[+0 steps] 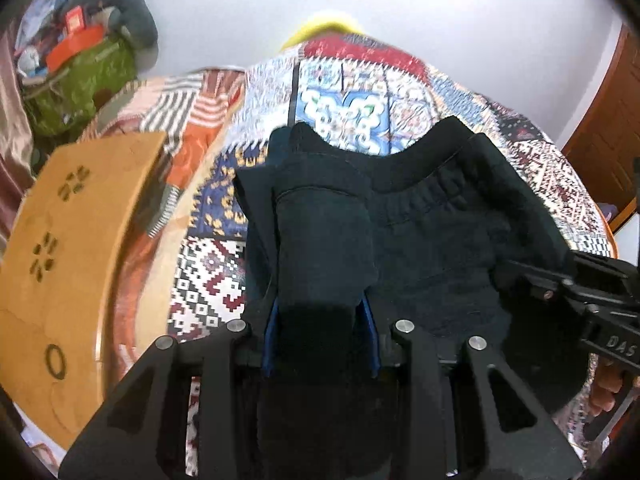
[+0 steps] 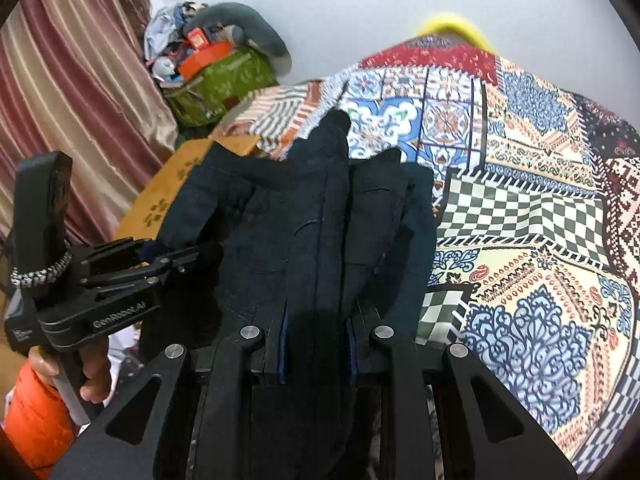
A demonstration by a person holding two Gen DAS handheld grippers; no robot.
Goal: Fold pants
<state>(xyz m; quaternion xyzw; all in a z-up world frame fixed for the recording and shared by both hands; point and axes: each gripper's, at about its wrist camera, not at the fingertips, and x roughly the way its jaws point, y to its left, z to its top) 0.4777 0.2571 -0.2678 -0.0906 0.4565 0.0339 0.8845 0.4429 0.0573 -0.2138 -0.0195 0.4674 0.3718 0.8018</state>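
Observation:
The dark navy pants (image 1: 432, 248) hang bunched above the patchwork bedspread (image 1: 352, 92), with the elastic waistband showing at the upper right. My left gripper (image 1: 320, 320) is shut on a thick fold of the pants; the cloth hides its fingertips. In the right wrist view the pants (image 2: 280, 216) drape over my right gripper (image 2: 316, 320), which is shut on another fold. The right gripper's body shows at the right edge of the left wrist view (image 1: 580, 292). The left gripper shows at the left of the right wrist view (image 2: 192, 260), pinching cloth.
A wooden lap table (image 1: 64, 248) lies left of the bed. A green bag (image 2: 224, 80) piled with clutter sits by the striped curtain (image 2: 72, 80). A yellow pillow (image 2: 456, 26) lies at the bed's far end. A wooden door (image 1: 604, 120) is at the right.

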